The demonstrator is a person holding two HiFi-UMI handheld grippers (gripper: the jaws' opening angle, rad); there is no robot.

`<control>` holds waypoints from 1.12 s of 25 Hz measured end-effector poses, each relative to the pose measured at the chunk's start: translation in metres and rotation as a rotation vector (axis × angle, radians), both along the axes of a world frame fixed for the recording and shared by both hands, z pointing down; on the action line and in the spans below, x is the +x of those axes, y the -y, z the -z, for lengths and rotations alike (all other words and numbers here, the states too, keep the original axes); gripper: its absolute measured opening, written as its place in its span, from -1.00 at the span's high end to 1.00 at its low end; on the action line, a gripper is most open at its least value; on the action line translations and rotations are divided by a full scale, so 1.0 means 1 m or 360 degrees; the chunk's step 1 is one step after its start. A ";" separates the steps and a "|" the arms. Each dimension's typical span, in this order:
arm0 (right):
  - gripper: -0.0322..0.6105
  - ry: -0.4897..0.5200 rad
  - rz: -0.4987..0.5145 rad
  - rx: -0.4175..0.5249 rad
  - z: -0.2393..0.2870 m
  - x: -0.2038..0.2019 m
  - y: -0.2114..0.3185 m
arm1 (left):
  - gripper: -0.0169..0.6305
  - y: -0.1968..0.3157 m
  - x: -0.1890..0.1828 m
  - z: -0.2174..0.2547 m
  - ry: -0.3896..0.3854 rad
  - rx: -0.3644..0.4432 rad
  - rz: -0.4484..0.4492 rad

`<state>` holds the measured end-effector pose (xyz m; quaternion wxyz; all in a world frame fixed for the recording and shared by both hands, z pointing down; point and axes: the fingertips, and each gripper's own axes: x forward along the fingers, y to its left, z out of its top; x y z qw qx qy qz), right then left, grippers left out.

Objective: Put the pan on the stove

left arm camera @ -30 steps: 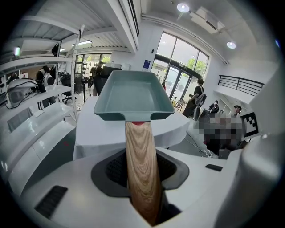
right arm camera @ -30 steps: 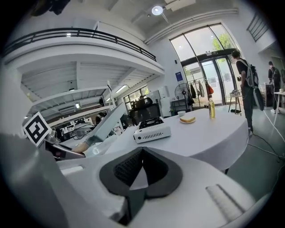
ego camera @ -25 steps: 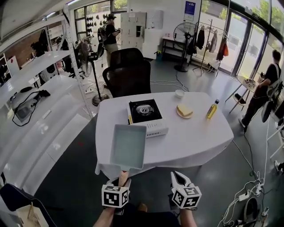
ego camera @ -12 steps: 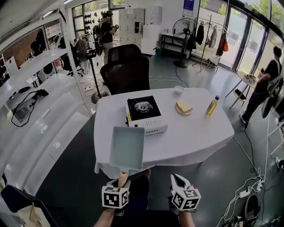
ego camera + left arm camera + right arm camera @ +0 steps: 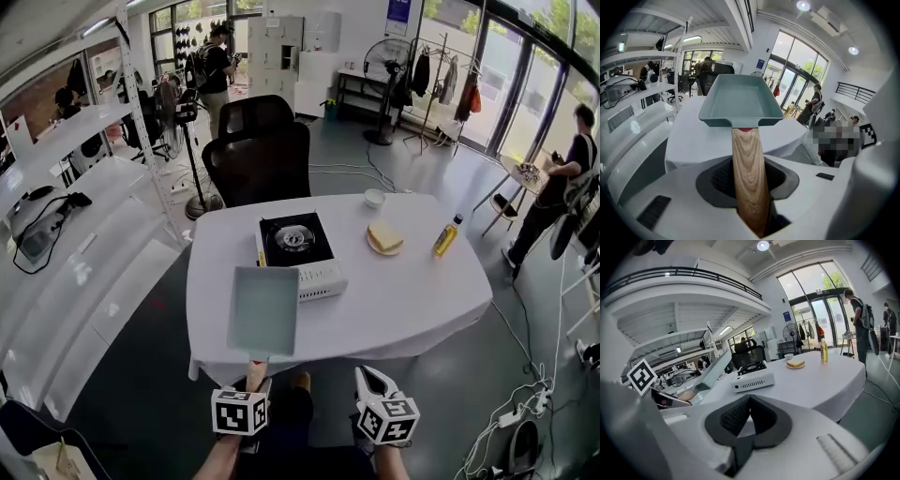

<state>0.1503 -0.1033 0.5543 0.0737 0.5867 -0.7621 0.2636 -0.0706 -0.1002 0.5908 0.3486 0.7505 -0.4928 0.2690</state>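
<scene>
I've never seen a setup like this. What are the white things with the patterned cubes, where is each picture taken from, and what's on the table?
There is no robot here. A person holds one gripper in each hand, and the marker cubes are part of the grippers. The head view comes from a camera on the person's head, looking down. The two gripper views come from cameras riding on each gripper, looking along its jaws. The left gripper is clamped on the wooden handle of a blue-grey pan, held short of the stove. The right gripper looks closed and holds nothing. The white-clothed table also carries a plate of bread, a small bowl and a bottle.
</scene>
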 end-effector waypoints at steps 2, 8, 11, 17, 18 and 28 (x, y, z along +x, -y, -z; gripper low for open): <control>0.89 0.0000 -0.0003 0.0002 0.001 0.004 0.017 | 0.56 0.019 0.003 0.003 0.0005 0.0012 -0.0007; 0.89 0.0005 -0.0004 -0.0002 0.006 0.018 0.068 | 0.56 0.071 0.018 0.014 -0.0006 0.0022 -0.0003; 0.89 -0.0003 -0.0021 0.0000 0.008 0.030 0.098 | 0.56 0.096 0.025 0.016 -0.0013 0.0011 0.0003; 0.89 0.0008 -0.0005 0.0005 0.014 0.038 0.154 | 0.56 0.141 0.028 0.019 0.0010 -0.0009 0.0024; 0.89 0.0012 0.0003 0.0002 0.014 0.037 0.162 | 0.56 0.149 0.028 0.020 0.0013 -0.0012 0.0028; 0.89 -0.0004 0.0050 -0.0001 0.015 0.046 0.246 | 0.55 0.227 0.038 0.022 0.0025 -0.0002 0.0042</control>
